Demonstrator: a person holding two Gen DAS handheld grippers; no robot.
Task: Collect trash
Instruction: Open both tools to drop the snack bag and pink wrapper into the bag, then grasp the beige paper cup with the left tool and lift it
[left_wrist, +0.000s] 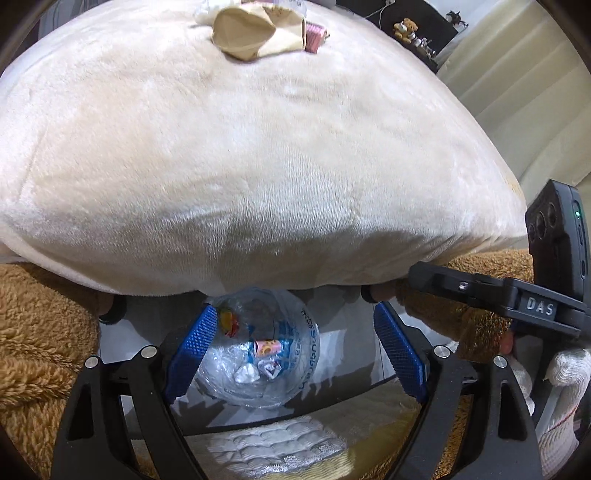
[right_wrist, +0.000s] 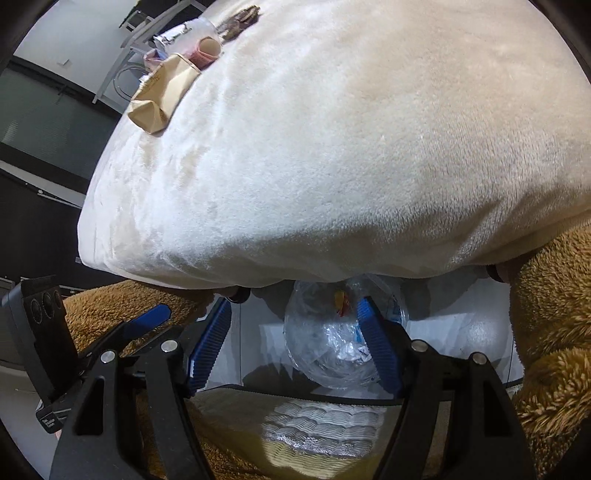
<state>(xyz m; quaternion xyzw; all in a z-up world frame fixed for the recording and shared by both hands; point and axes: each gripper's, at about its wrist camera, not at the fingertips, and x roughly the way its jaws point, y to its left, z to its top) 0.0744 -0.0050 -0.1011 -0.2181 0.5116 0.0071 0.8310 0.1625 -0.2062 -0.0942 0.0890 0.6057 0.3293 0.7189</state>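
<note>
**Both claws spread above the clear trash bag**

Below me I see the clear plastic bag (left_wrist: 258, 347), lying open on a pale surface just under the edge of a big cream plush cushion (left_wrist: 258, 155). Inside it I can make out small scraps: a red-and-yellow wrapper (left_wrist: 229, 321), a pink-and-blue wrapper (left_wrist: 266, 348) and a crumpled white piece (left_wrist: 246, 374). From the right wrist camera the same bag (right_wrist: 325, 343) sits behind my right-hand pad.

My left claw (left_wrist: 293, 354) is spread wide, its blue ribbed pads (left_wrist: 192, 350) on either side of the bag in the view and, as far as I can tell, pressing on nothing. My right claw (right_wrist: 295, 347) is also spread, with nothing between its blue pads (right_wrist: 210, 347); one pad overlaps the bag in the picture, but I cannot tell whether it touches.

More trash waits on the far top of the cushion: a crumpled brown paper bag (left_wrist: 255, 35) and, touching it, a pink striped paper cup (left_wrist: 314, 37) on its side, with some clear plastic behind.

Brown shaggy plush (left_wrist: 40, 350) flanks the gap on both sides. A white-gloved hand (left_wrist: 561, 373) holds the other gripper at the right edge of the left view. A quilted cream fabric (left_wrist: 273, 450) lies nearest the cameras.
</note>
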